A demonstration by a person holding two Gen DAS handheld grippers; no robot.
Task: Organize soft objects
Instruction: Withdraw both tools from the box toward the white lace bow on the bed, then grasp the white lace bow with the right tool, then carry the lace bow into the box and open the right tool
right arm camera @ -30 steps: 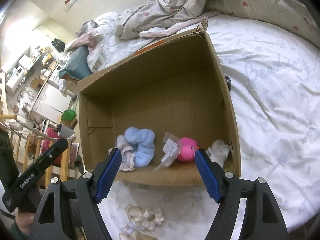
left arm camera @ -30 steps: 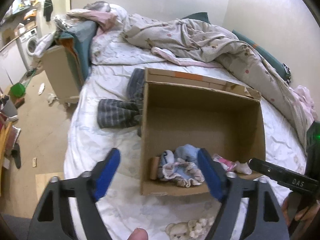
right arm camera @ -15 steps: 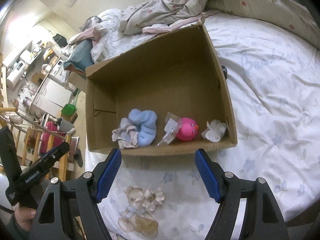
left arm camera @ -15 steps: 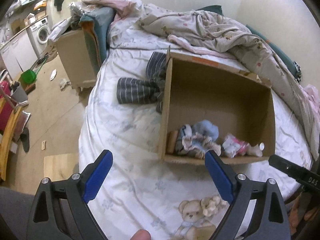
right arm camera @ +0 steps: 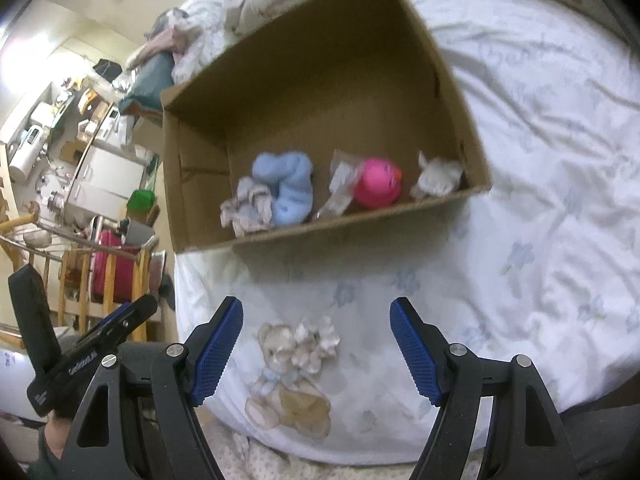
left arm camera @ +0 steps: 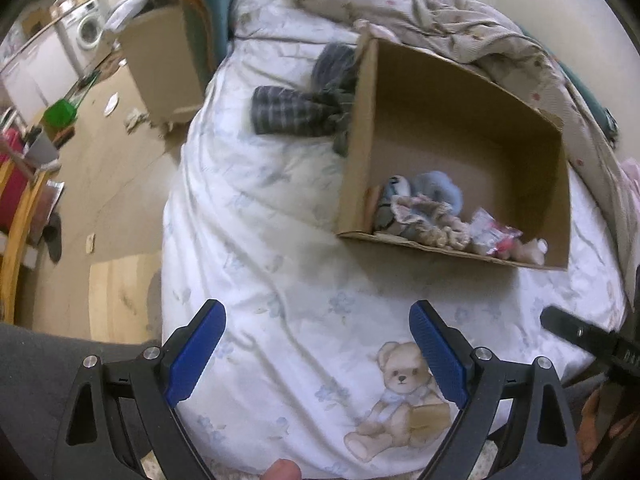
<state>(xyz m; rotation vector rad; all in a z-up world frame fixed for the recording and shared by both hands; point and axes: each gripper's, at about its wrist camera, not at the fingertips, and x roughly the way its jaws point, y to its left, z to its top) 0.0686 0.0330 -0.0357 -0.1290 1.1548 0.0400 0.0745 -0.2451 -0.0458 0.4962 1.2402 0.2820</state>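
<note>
An open cardboard box (left arm camera: 460,104) (right arm camera: 320,80) sits on the white bed. Along its near wall lie a light blue plush (right arm camera: 290,186) (left arm camera: 438,192), a frilly cloth (right arm camera: 248,208) (left arm camera: 420,216), a clear wrapper (right arm camera: 340,184), a pink ball toy (right arm camera: 378,184) and a small white plush (right arm camera: 438,174). My left gripper (left arm camera: 316,354) is open and empty, over the sheet in front of the box. My right gripper (right arm camera: 316,348) is open and empty, also short of the box, above a teddy print (right arm camera: 292,364) on the sheet.
Dark striped cloth (left arm camera: 296,114) lies on the bed left of the box. A rumpled blanket (left arm camera: 460,28) is piled behind it. A bedside cabinet (left arm camera: 168,64) stands at the left, with floor clutter and a wooden rail (right arm camera: 80,280) beyond the bed's edge.
Both grippers have drawn back from the box toward the bed's near edge. They stay open and empty. The box's contents have not moved.
</note>
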